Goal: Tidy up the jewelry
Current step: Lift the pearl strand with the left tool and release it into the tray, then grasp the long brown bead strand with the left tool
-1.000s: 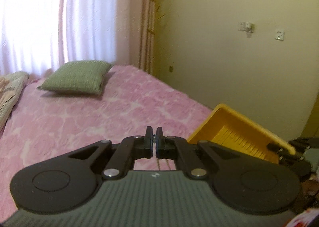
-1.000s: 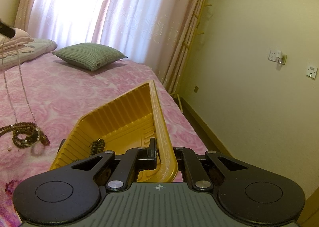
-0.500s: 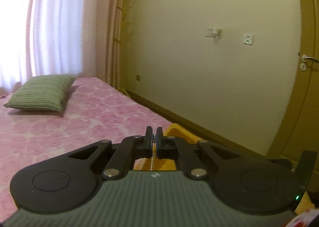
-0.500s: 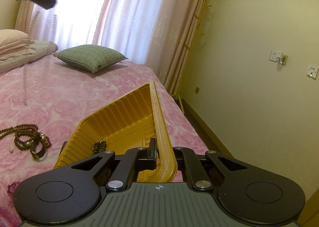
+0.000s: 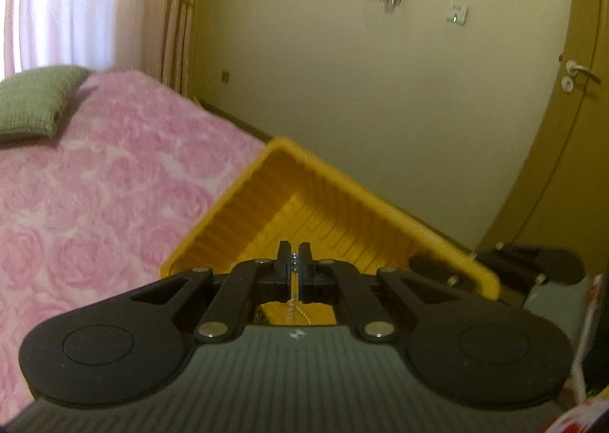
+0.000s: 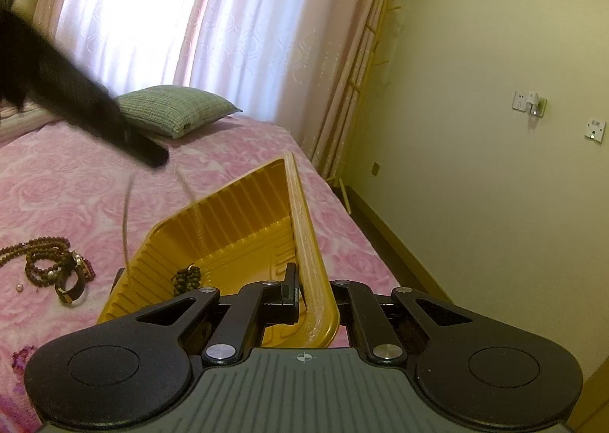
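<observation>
Left gripper [image 5: 293, 256] is clamped on a thin pale bead chain [image 5: 292, 305], which hangs below the pinched pads over the yellow tray [image 5: 243, 204]. From the right wrist view the left gripper [image 6: 152, 157] is seen blurred above the tray's [image 6: 232, 212] far-left wall, with the chain [image 6: 127, 219] draped down in two strands: one outside the left wall, one inside. Right gripper [image 6: 310, 294] is clamped on the tray's near right rim, with the tray tilted up off the pink bedspread [image 6: 76, 189]. A dark bead bracelet [image 6: 186, 277] lies inside the tray. More brown bead strands [image 6: 42, 259] and a watch [image 6: 72, 284] lie on the bedspread left of the tray. A green pillow [image 6: 171, 109] is seen farther back.
</observation>
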A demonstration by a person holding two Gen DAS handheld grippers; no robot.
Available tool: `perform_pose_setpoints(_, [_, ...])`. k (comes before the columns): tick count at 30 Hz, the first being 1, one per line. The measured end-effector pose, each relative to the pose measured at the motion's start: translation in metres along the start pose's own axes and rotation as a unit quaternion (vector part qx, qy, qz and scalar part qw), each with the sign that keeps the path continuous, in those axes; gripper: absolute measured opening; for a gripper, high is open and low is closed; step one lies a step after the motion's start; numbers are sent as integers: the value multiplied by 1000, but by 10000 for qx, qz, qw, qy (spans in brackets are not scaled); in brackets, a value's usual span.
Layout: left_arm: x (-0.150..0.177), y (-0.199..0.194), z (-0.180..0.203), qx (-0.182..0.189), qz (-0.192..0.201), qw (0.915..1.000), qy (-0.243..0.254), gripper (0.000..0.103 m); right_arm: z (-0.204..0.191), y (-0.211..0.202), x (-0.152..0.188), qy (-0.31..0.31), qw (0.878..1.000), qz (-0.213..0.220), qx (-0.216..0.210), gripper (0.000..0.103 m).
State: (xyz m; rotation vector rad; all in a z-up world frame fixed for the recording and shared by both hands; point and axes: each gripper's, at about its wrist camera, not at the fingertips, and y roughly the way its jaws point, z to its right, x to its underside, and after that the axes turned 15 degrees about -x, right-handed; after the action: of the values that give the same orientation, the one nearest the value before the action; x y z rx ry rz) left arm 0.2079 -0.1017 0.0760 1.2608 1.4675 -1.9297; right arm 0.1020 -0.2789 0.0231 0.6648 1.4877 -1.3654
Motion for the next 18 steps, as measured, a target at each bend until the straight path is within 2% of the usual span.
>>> perform_pose_setpoints(3, [0, 9, -2, 17, -81, 10000, -54, 2, 0, 1, 0, 0, 10000, 3, 3, 6])
perform_pose_setpoints(5, [-2, 14, -6, 5, -137, 9998, -122, 6, 0, 1, 1, 12, 10000, 4, 12, 6])
perform_pose_setpoints(7, [-4, 13, -10, -31, -119, 9998, -184, 27, 0, 2, 1, 18, 10000, 3, 12, 6])
perform_pose_setpoints(12, [-2, 3, -27, -236, -79, 9992, -319, 27, 0, 3, 2, 31, 10000, -2, 16, 6])
perform_pose_setpoints(18, [17, -11, -54, -534, -118, 9973, -488, 27, -1, 1, 1, 23, 10000, 10, 14, 6])
